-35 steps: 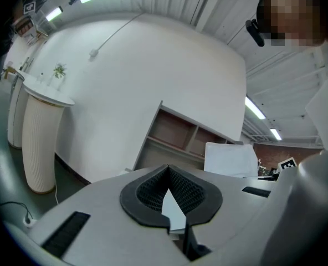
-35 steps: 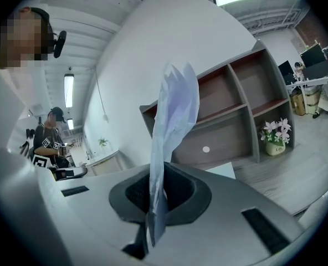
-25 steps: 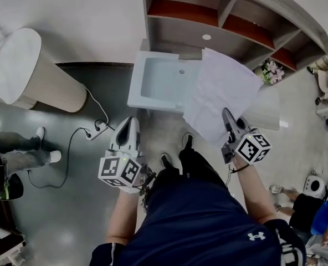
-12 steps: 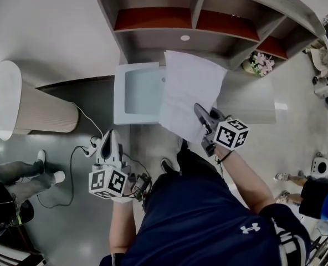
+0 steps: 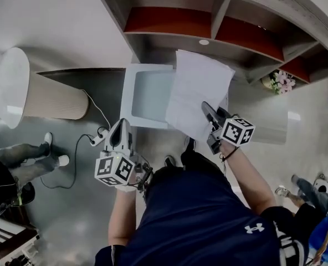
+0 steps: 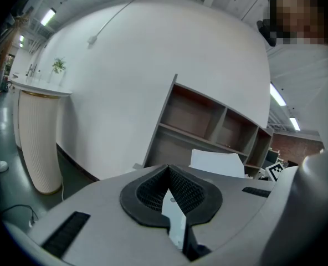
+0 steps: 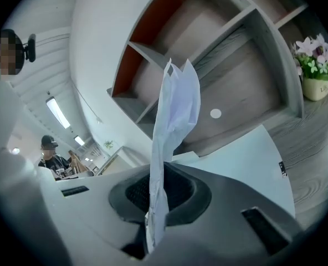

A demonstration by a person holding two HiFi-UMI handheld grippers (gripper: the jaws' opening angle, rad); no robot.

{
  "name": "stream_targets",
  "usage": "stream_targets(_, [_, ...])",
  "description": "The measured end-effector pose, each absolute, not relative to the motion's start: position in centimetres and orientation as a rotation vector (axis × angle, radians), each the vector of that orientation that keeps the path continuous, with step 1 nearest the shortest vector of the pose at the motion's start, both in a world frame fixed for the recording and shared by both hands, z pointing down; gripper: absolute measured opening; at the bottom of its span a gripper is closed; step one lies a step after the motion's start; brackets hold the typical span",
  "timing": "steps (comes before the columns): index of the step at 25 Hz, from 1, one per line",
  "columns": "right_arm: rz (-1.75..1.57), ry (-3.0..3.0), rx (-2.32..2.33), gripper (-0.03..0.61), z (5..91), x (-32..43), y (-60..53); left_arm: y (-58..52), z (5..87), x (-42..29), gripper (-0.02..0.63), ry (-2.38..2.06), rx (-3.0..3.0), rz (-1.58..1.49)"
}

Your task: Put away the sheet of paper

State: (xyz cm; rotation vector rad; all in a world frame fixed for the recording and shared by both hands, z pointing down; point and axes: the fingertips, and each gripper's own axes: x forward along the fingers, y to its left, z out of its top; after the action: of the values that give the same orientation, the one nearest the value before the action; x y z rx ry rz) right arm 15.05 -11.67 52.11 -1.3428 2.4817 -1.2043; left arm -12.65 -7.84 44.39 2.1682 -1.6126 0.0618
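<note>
The white sheet of paper hangs from my right gripper, which is shut on its near corner. The sheet stands partly over the right side of an open white bin on the floor below the wooden shelf unit. In the right gripper view the paper rises edge-on from between the jaws, with the bin behind it. My left gripper is shut and holds nothing, low at the bin's near left corner. In the left gripper view the sheet shows ahead.
A ribbed white pedestal stands to the left. A cable and plug lie on the dark floor near my left gripper. A flower pot sits at the right by the shelf. A person's legs are at far left.
My right gripper has carried the sheet leftwards and lower, from right of the bin to over its right side. The left gripper has shifted a little beside the bin.
</note>
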Motion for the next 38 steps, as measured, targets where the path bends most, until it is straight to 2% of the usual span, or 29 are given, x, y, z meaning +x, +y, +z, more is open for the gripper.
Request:
stream_targets(22, [-1.683,2.272,-1.310,0.015,63.0,14.7,-16.0,-14.7,49.5,-15.5,0.015,-1.520,2.091,0.162])
stream_targets(38, [-1.947,2.238,-1.161,0.015,68.1,13.0,-15.5,-14.5,51.1,-16.8,0.015,-1.506,2.043,0.199])
